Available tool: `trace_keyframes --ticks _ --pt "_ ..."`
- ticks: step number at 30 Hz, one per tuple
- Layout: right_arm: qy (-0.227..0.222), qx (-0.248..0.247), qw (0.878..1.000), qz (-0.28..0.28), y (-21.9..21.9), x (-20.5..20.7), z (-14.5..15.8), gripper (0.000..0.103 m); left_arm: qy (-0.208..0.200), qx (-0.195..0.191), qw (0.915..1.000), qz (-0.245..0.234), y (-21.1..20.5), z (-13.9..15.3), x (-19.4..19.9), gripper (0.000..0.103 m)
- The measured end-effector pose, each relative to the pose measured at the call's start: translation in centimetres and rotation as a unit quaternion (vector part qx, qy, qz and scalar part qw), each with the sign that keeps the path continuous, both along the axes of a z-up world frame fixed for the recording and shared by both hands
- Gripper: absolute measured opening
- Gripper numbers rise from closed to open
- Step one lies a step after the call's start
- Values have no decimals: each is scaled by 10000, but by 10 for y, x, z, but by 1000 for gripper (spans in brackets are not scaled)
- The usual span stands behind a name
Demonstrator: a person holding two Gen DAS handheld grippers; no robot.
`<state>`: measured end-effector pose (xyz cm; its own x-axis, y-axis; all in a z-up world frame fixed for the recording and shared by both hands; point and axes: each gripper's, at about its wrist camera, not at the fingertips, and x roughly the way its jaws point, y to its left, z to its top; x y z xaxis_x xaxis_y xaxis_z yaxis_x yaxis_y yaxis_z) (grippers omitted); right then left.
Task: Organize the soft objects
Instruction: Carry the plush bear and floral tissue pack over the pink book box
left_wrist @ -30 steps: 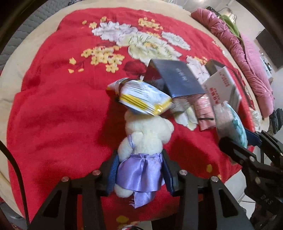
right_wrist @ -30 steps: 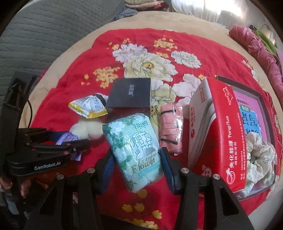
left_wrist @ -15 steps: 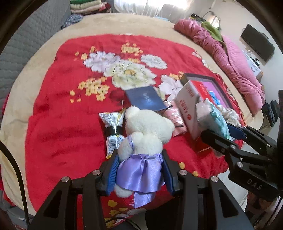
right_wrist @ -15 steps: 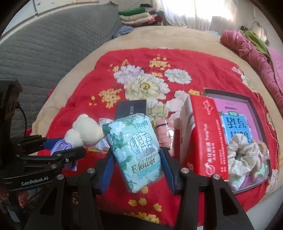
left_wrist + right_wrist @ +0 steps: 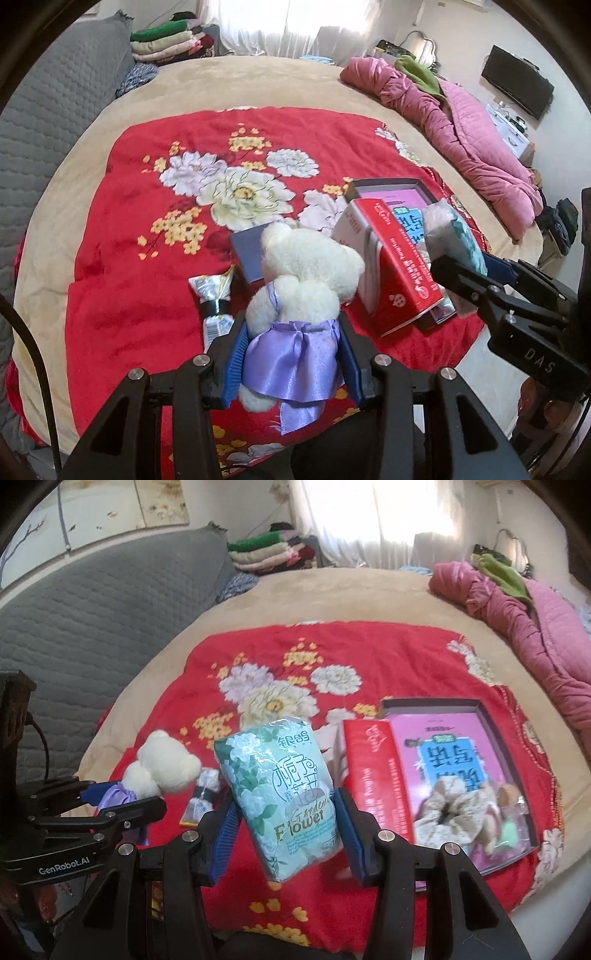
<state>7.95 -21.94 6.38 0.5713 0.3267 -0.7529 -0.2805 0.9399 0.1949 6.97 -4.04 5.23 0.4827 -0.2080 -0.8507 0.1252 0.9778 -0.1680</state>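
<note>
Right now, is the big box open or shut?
Open. The box has no lid over it: its pink printed inside shows, and a floral scrunchie lies in it. A red carton leans alongside.

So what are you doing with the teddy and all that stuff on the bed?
A person is tidying soft things with two handheld tools. The left gripper is shut on the white teddy bear in its purple dress, held up above the red flowered blanket. The right gripper is shut on a green tissue pack, also in the air. An open box lies on the blanket with a scrunchie already in it.
</note>
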Motion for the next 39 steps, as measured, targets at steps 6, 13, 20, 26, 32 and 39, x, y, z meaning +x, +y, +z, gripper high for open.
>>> trace_keyframes --ticks 6,13,20,26,32,39 --pt "-199 52 9991 -367 -38 -2 20 52 -144 -47 9997 -216 -26 16 7 45" --pt "-414 117 9940 -1006 -102 2 45 52 -260 -34 9981 -560 -69 32 25 45" --pt "-449 157 9862 -1589 -168 7 55 52 -239 17 9940 -1064 -128 35 49 45" --pt "-414 125 9828 -1796 -205 12 59 52 -113 64 9898 -1420 -181 24 72 45" --pt "-192 19 9816 -1898 -226 27 48 52 167 121 9876 -1556 -214 1 92 45" --pt "77 81 9805 -1962 -241 43 23 52 457 274 9883 -1430 -230 -31 112 45"
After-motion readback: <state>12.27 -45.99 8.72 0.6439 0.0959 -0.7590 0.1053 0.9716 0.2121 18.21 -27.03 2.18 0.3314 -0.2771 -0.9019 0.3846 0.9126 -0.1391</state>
